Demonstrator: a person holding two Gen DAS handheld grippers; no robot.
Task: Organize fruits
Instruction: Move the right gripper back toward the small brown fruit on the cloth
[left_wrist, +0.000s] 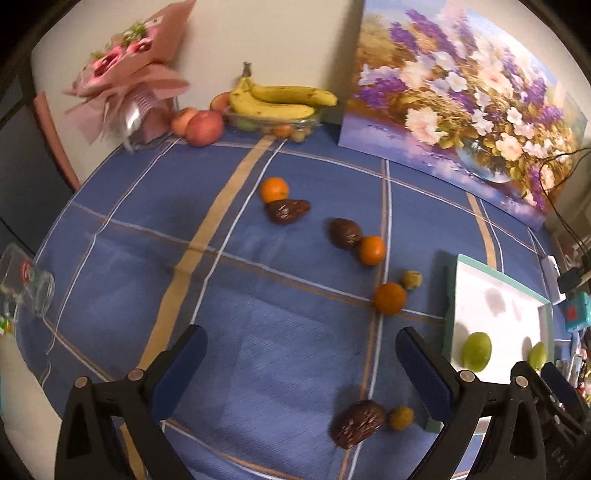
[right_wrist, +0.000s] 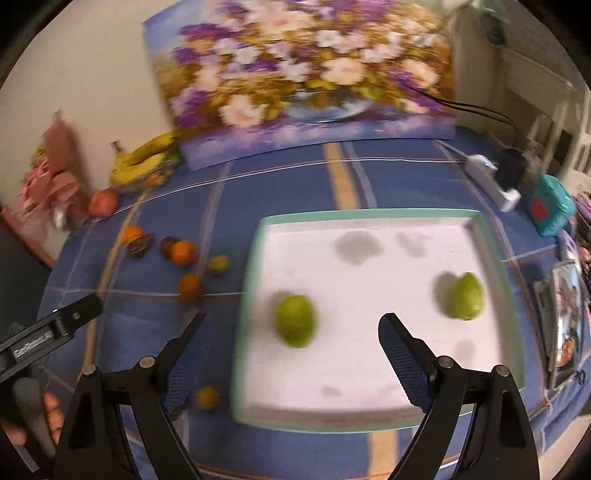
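Note:
A white tray with a teal rim (right_wrist: 369, 369) (left_wrist: 498, 288) holds two green fruits (right_wrist: 296, 325) (right_wrist: 466, 296). Loose on the blue cloth lie three oranges (left_wrist: 274, 189) (left_wrist: 372, 250) (left_wrist: 390, 298), three dark brown fruits (left_wrist: 287, 211) (left_wrist: 345, 233) (left_wrist: 358, 423) and two small yellow-green fruits (left_wrist: 412, 279) (left_wrist: 400, 417). My left gripper (left_wrist: 301, 373) is open and empty above the cloth, left of the tray. My right gripper (right_wrist: 295, 350) is open and empty over the tray's near left part, just above one green fruit.
A glass bowl with bananas (left_wrist: 280, 101) and red apples (left_wrist: 203, 127) stand at the back by the wall, next to a pink bouquet (left_wrist: 129, 81). A flower painting (left_wrist: 461, 103) leans behind. A glass jar (left_wrist: 26, 284) lies at left. A power strip (right_wrist: 491, 181) and teal box (right_wrist: 550, 210) sit right.

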